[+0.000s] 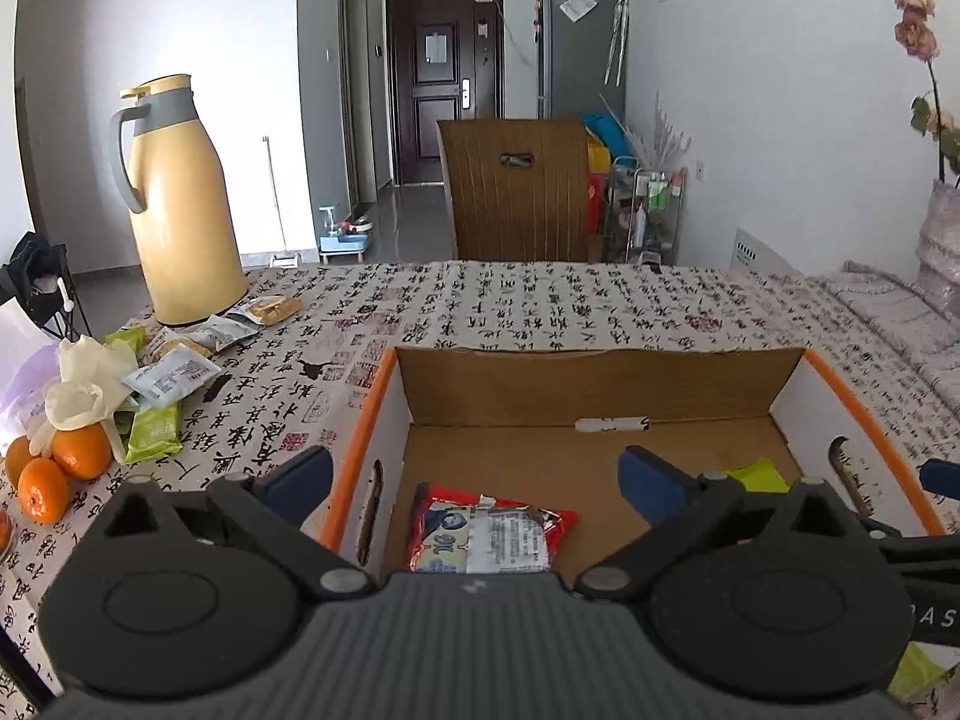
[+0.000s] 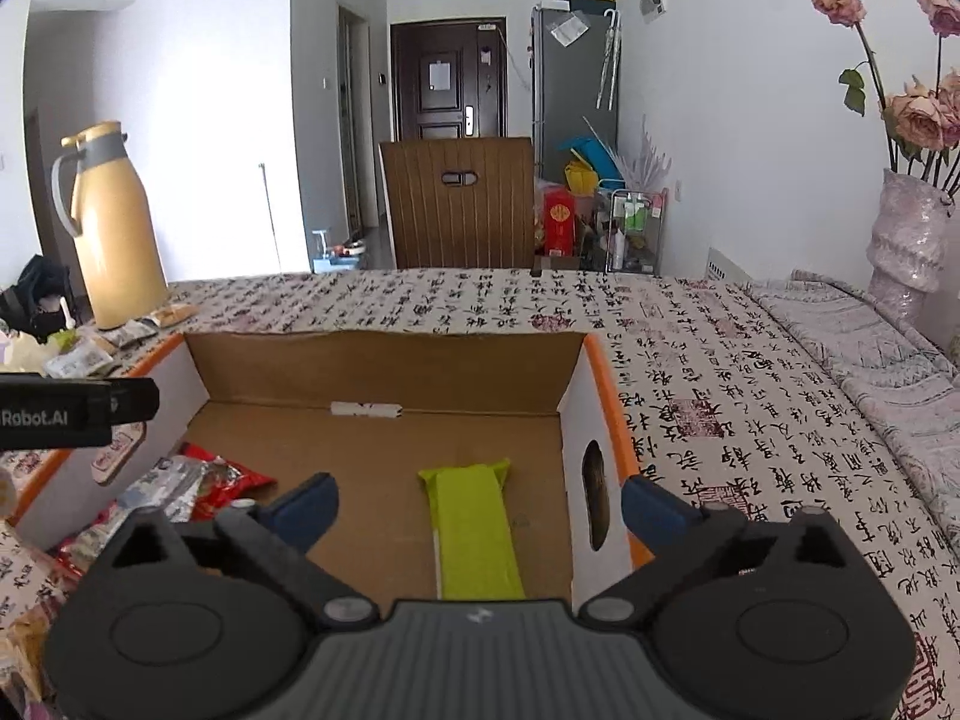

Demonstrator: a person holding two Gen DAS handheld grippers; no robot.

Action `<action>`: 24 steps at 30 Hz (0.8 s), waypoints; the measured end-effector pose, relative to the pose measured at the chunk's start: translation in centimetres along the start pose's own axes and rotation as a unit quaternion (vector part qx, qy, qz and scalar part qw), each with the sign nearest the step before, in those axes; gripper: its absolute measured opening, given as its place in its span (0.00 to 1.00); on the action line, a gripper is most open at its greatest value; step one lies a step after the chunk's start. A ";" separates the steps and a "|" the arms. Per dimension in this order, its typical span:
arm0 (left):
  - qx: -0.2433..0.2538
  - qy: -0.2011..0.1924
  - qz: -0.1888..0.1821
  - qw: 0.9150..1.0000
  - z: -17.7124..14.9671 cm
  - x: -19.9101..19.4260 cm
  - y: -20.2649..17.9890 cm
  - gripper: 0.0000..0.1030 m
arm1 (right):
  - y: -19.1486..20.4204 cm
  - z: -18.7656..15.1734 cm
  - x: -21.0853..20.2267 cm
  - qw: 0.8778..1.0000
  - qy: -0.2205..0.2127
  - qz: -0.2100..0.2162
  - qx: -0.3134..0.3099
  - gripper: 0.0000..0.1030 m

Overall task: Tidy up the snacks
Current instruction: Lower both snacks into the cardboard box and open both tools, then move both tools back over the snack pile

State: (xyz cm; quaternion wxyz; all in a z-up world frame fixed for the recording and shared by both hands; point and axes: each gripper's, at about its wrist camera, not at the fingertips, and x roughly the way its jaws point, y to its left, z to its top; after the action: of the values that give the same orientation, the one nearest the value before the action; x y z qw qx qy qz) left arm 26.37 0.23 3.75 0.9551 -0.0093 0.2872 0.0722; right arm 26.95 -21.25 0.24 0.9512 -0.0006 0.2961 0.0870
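Snack pile (image 1: 174, 360): on the tablecloth, left of the cardboard box (image 1: 600, 378).
Left gripper (image 1: 477, 483): released, jaws wide above the red packet (image 1: 486, 531) on the box floor.
Right gripper (image 2: 480, 507): released, jaws spread, the green packet (image 2: 474, 531) lying between them untouched.

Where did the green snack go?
In the right wrist view, the green snack lies flat on the cardboard box floor, right of the red packet.

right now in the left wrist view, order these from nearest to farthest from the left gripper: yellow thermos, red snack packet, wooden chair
1. red snack packet, in the box just below the left gripper
2. yellow thermos, on the table, far left
3. wooden chair, beyond the table's far edge
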 end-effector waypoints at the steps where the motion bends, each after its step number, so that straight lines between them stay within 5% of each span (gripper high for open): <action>1: -0.003 -0.003 -0.003 1.000 0.0 -0.4 0.1 1.00 | 0.0 0.0 -0.3 1.000 -0.003 0.001 0.001 0.99; 12: -0.007 -0.065 -0.040 0.997 -1.4 -7.4 1.3 1.00 | -0.5 -1.5 -7.0 0.997 -0.073 0.015 -0.004 1.00; 24: 0.003 -0.101 -0.073 0.992 -6.8 -13.5 3.1 1.00 | -0.2 -5.8 -13.8 0.993 -0.116 0.027 -0.017 1.00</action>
State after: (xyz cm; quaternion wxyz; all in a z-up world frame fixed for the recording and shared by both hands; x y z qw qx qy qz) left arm 11.02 1.12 5.55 0.9820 -0.0201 0.1878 0.0018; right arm 12.57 -23.98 3.21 0.9762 0.0014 0.1823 0.1176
